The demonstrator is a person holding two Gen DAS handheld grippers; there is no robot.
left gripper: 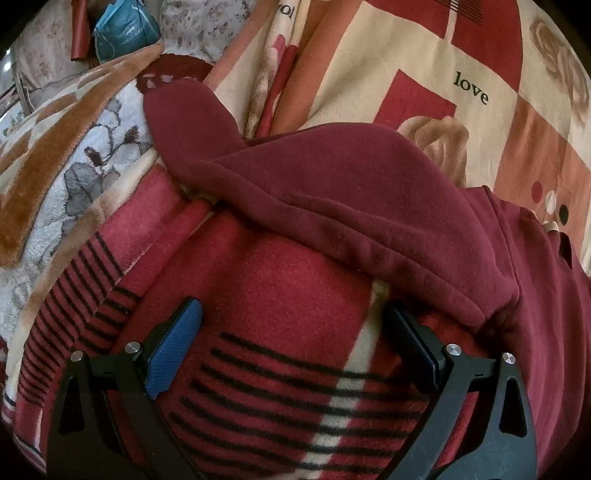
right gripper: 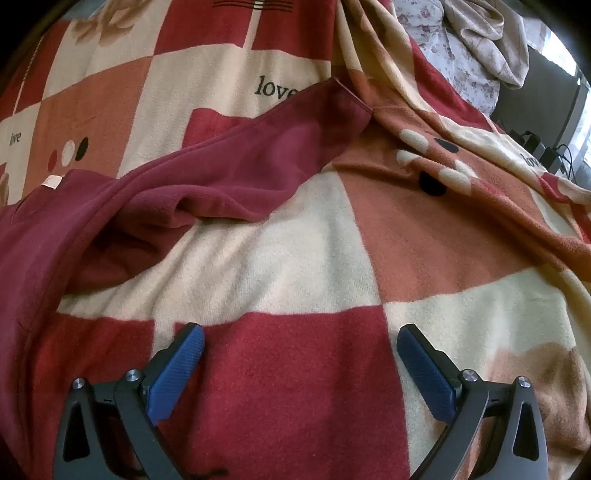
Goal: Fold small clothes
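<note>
1. Left hand-held gripper (left gripper: 291,325): jaws spread wide, nothing between the blue pads (left gripper: 173,350), tilted down over a red stretch of the patterned blanket (left gripper: 280,295) crossed by black stripes and one cream band.
2. Right hand-held gripper (right gripper: 301,345): likewise spread wide and empty, blue pads (right gripper: 177,373) hanging over a red square of the same blanket (right gripper: 295,369), with cream squares just beyond.
3. Maroon fleece garment (left gripper: 351,192): lying spread on the blanket, ahead of both grippers and touching neither.
4. In the left wrist view: one sleeve (left gripper: 177,107) stretched away toward the upper left, its end resting against a fluffy white-and-brown floral blanket (left gripper: 74,177); hemmed edge of the sleeve running down to just beside the right-hand finger; body of the garment filling the right edge.
5. In the right wrist view: garment (right gripper: 74,229) occupying the left side, the other sleeve (right gripper: 266,155) reaching up and right, cuff ending near the printed word "love" (right gripper: 275,88).
6. Small pale label (right gripper: 51,181) at the neckline, near three printed dots (right gripper: 68,153) on the blanket.
7. Blanket pattern: red, cream and orange squares with rose motifs.
8. Far left corner: blue packet (left gripper: 123,31) behind the bedding.
9. Far right corner: flower-print cloth (right gripper: 454,48) and dark cables (right gripper: 546,147).
</note>
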